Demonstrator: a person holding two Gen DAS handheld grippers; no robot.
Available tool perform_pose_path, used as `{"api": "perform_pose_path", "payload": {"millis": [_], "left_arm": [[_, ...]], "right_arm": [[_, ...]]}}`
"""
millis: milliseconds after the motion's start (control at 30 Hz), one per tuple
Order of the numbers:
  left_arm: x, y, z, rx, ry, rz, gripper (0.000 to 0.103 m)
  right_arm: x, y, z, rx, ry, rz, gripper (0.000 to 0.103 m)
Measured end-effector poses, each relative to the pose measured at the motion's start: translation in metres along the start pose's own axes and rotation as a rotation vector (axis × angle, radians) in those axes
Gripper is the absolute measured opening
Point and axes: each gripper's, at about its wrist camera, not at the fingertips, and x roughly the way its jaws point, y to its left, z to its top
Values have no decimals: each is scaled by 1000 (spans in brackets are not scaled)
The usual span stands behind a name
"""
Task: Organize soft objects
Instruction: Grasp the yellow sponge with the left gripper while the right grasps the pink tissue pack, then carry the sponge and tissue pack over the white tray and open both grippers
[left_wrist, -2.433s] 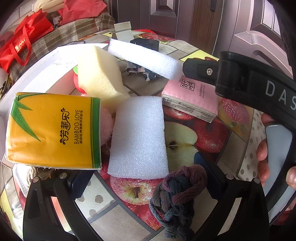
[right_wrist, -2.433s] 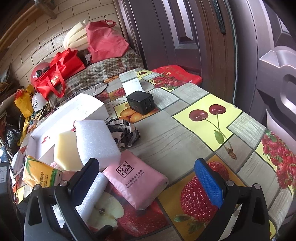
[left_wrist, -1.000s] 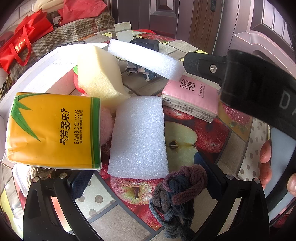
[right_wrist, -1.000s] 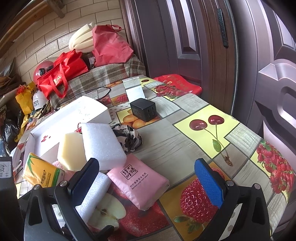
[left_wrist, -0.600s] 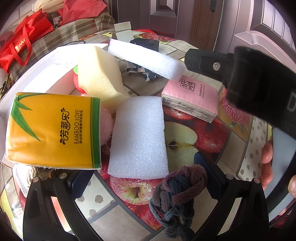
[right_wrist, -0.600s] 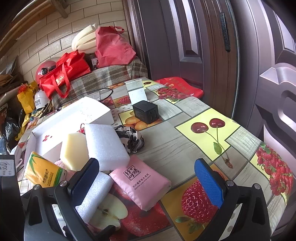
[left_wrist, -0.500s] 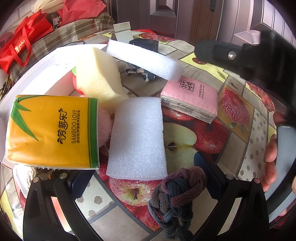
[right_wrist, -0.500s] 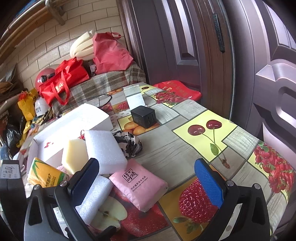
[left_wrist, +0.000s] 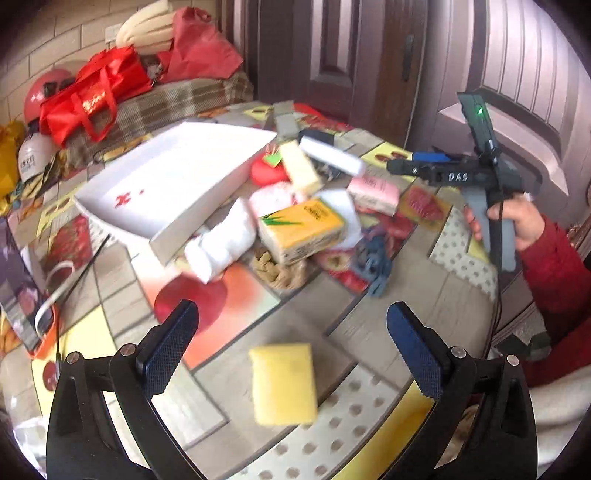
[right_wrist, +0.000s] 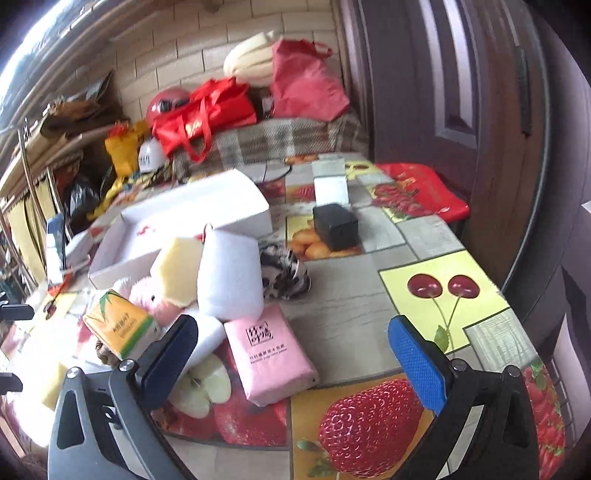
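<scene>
table (left_wrist: 373, 332): carries a heap of soft things at its middle, with a box tray behind and left of the heap
box tray (left_wrist: 173, 177): tilted, its near edge beside the rolled towel (left_wrist: 221, 243)
tissue pack (left_wrist: 301, 229): in the heap's middle, on a woven piece (left_wrist: 280, 273); the rolled towel just left of it
knotted cloth (left_wrist: 373, 262): right of the tissue pack, at the heap's near edge
flat tissue packet (right_wrist: 269, 354): at the heap's right side, near the foam block (right_wrist: 231, 273)
foam block: leans on the heap, a sponge wedge (right_wrist: 177, 269) just left of it, a patterned cloth (right_wrist: 282, 275) just right
lone sponge (left_wrist: 282, 382): well apart from the heap, nearer the table's front edge
small box (right_wrist: 335, 225): behind the patterned cloth, apart from the heap
</scene>
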Motion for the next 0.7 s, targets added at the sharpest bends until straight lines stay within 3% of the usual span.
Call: {"api": "perform_pose_path", "payload": {"millis": [133,267,367,433,500,533,567,700], "left_arm": [[20,17,-26,-107,119,-37,103],[35,10,-32,-104,161,-48,102],[44,3,-32,-80,188,-27,96],[47,-3,-32,-46,200,8,91],[46,-8,-33,0,194,51,74],[43,-7,-33,-2,181,43,52],[40,-6,-33,-12,171,37,38],[34,3,-40,-25,136,56,38]], "right_arm": [[28,13,-4,-77,104,13,103],[46,23,-10,-141,195,0,100],[52,27,-10,-170,221,-17,89],[56,27,-12,-179,245,-7,68],[57,27,-12,-184,260,7,50],[56,27,-12,-184,253,15,50],[55,27,-10,-182,241,18,50],[37,18,-10,-125,166,23,50]]}}
